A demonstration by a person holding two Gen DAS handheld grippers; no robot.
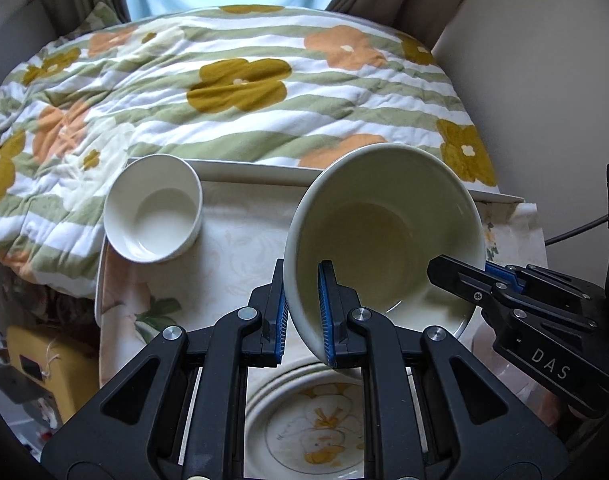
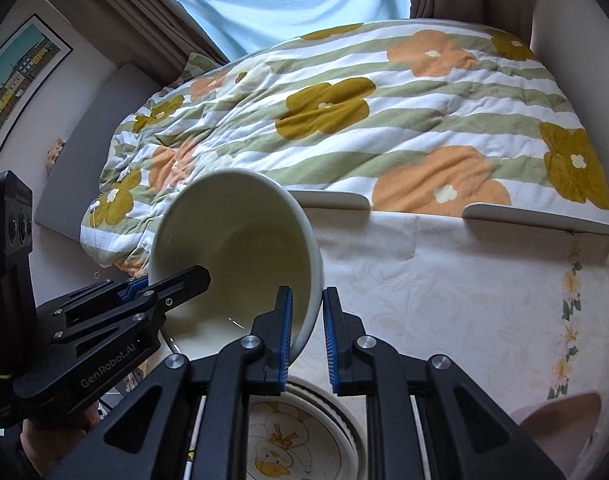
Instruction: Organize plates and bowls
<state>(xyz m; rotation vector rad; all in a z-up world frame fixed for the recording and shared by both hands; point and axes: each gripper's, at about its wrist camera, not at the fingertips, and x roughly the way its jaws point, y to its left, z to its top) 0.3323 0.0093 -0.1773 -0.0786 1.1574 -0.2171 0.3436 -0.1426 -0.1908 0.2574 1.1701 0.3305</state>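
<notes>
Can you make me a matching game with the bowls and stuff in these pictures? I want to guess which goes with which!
Things:
1. big cream bowl
2. small white bowl
3. duck plate
4. flowery blanket

Where or how:
A. spread over the bed behind the table
B. sitting alone on the table, at the left in the left wrist view
C. tilted, its rim pinched by both hand-held grippers
D. low down, under the lifted bowl

Pairs: 1-C, 2-B, 3-D, 4-A
</notes>
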